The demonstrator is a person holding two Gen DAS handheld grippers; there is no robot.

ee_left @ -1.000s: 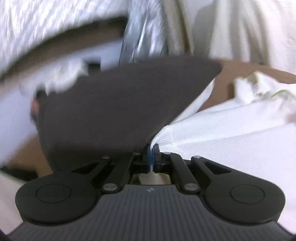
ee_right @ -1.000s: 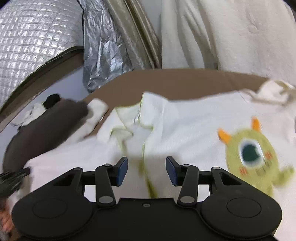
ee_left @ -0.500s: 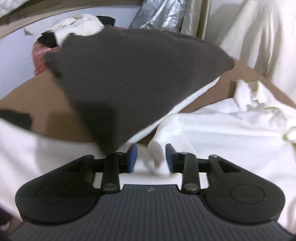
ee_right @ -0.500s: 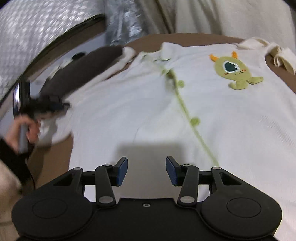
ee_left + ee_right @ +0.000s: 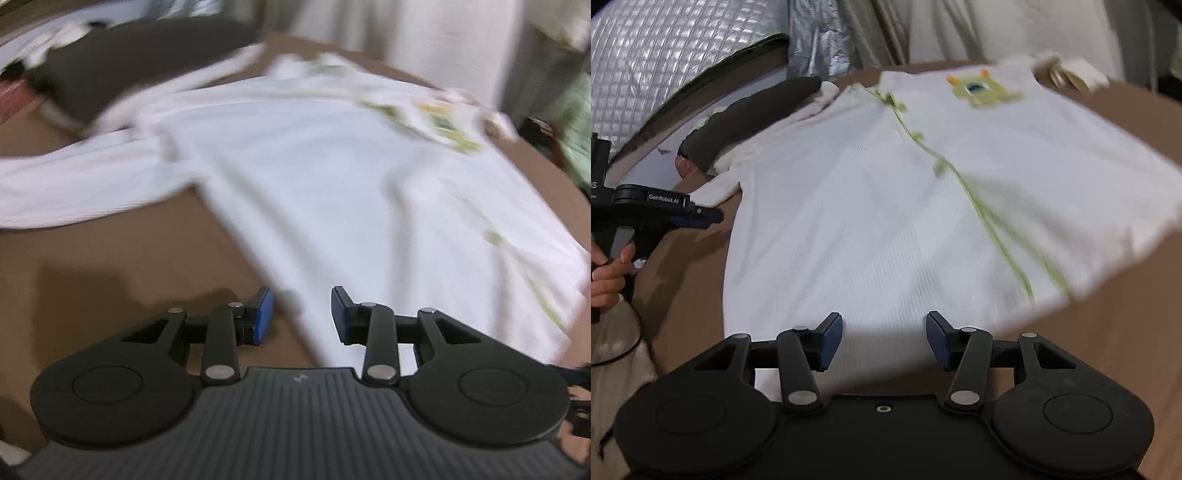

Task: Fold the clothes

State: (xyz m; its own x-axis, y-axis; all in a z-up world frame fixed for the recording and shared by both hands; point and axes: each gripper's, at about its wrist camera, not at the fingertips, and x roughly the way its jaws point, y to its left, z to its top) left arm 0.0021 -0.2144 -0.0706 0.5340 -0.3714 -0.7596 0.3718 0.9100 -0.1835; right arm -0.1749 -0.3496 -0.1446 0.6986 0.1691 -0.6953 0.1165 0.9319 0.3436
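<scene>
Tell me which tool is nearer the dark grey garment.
Left. The left tool sits open by the shirt's sleeve, just short of the dark grey garment. The right tool, also open, hangs over the white shirt's hem.

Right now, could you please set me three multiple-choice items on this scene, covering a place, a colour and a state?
1. Where does the dark grey folded garment lie relative to the white knit shirt with the green monster patch?
A. Beyond its far-left sleeve
B. On its hem
C. Over the patch

2. What colour is the trim line running down the shirt's front?
A. Red
B. Light green
C. Black

3. How do the fingers of the right gripper stand?
A. Shut on the hem
B. Shut on nothing
C. Open, holding nothing

Answers: 1 A, it sits at the far-left edge of the brown table past the sleeve. 2 B, a green line crosses the white cloth. 3 C, a wide gap shows between the blue pads, as on the left gripper.
</scene>
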